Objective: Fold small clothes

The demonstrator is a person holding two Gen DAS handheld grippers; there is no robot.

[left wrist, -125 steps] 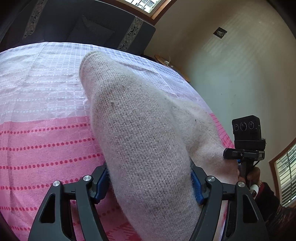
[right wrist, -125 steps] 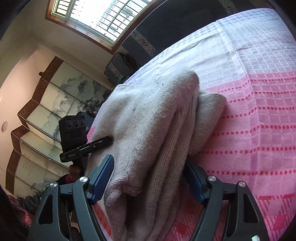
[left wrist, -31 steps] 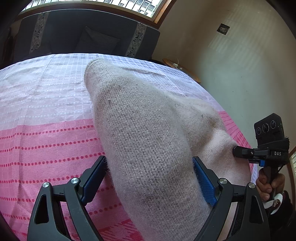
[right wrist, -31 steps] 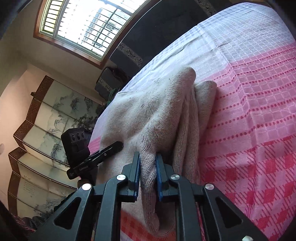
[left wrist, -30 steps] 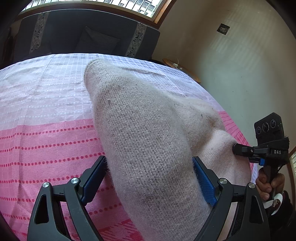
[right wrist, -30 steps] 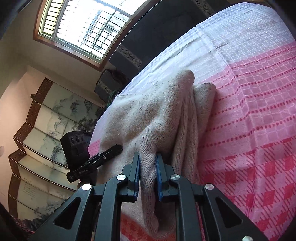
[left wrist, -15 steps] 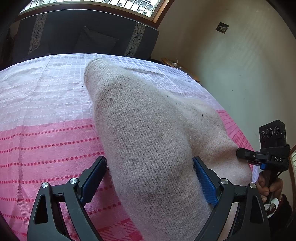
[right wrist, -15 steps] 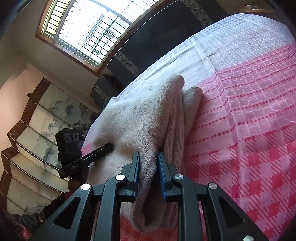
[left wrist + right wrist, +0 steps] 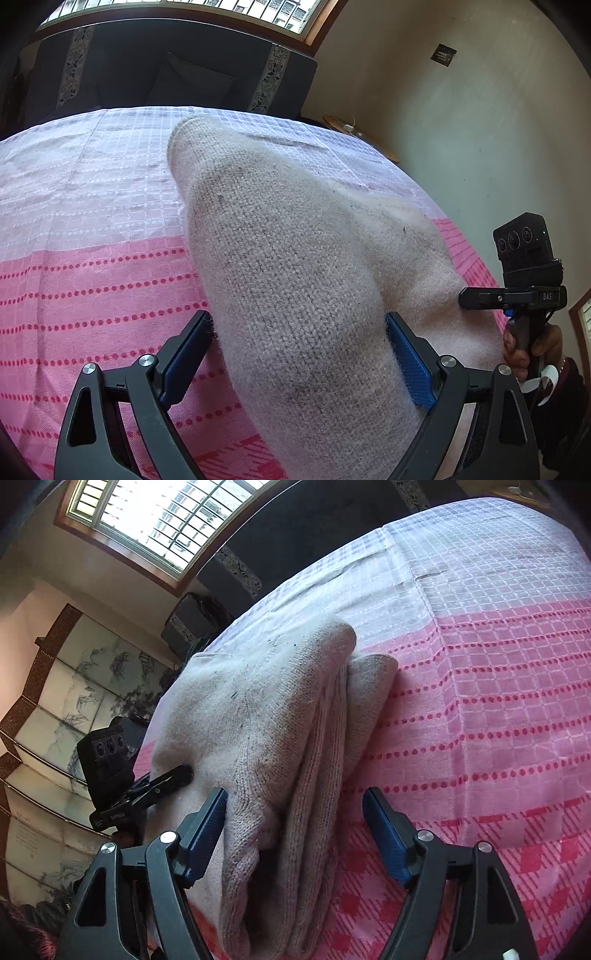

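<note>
A beige knitted sweater, folded into a thick bundle, lies on the pink and white checked cloth. My left gripper stands wide open astride its near left end, and the knit bulges between the pads and brushes them. In the right wrist view the sweater shows its stacked folded edges. My right gripper is opening over the near right end. Its left pad rests against the knit and its right pad is clear of it. Each gripper shows in the other's view: the right gripper and the left gripper.
A dark sofa runs behind the far edge of the cloth. A painted folding screen and a dark bag stand to the left, and a small round table to the right. A hand holds the right gripper's handle.
My right gripper was shut on a fold of the sweater's edge; its jaws have spread and let the fold drop onto the stack. The left gripper has not moved.
</note>
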